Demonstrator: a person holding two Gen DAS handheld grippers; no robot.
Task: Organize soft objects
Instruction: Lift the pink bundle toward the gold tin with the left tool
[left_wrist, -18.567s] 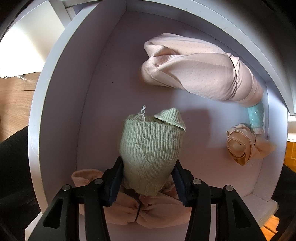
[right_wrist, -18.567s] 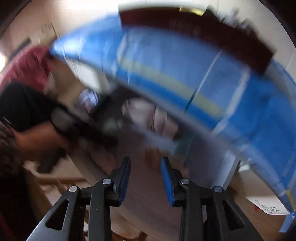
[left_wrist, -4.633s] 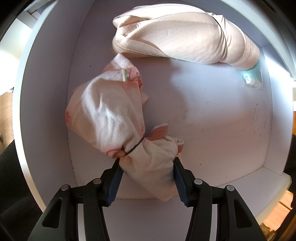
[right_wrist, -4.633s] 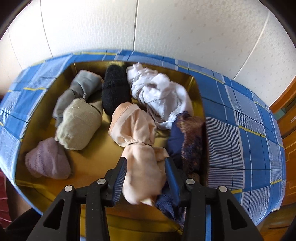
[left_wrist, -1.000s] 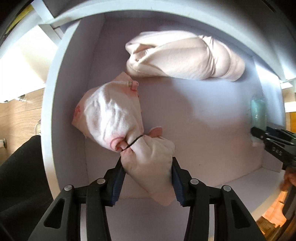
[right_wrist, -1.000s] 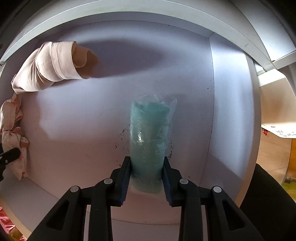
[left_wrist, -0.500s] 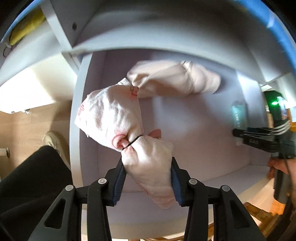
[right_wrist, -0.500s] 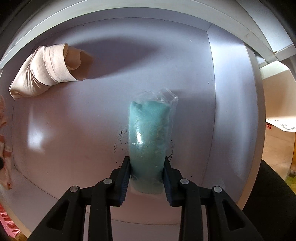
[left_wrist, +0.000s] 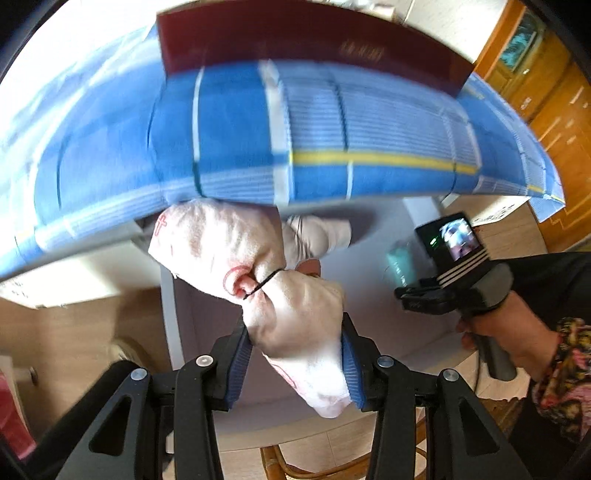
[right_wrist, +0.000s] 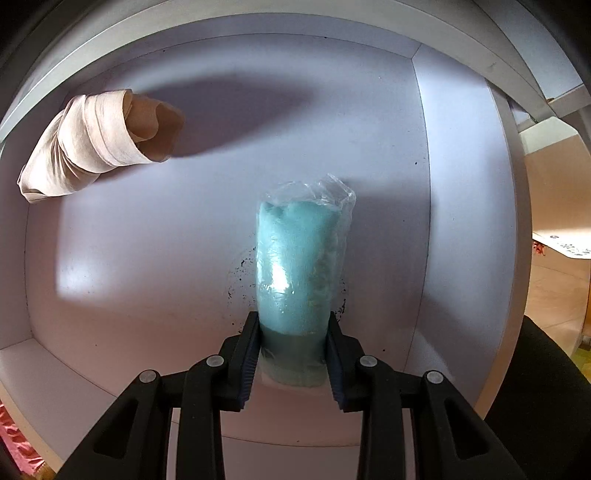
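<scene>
Left wrist view: the left gripper (left_wrist: 295, 362) is clenched on a white cloth bundle (left_wrist: 258, 280) with faint red print, cinched at its waist by a thin black band (left_wrist: 264, 284). The bundle is held in the air in front of the white drawer (left_wrist: 177, 317), its upper lobe reaching up to the hem of a blue checked tablecloth (left_wrist: 332, 155) with a yellow stripe. Behind the bundle a pale pink roll (left_wrist: 317, 232) lies in the drawer. To the right, a hand (left_wrist: 506, 332) grips the handle of the other tool, its small screen lit. A dark red box (left_wrist: 295, 40) sits on the cloth above, blurred.

Right wrist view: the right gripper (right_wrist: 293, 354) grasps a teal fabric roll in clear plastic wrap (right_wrist: 299, 258), which lies on the drawer floor (right_wrist: 147, 240), near its right wall. A peach rolled garment (right_wrist: 92, 144) rests well apart in the far left corner. Dark specks dot the floor around the teal roll.
</scene>
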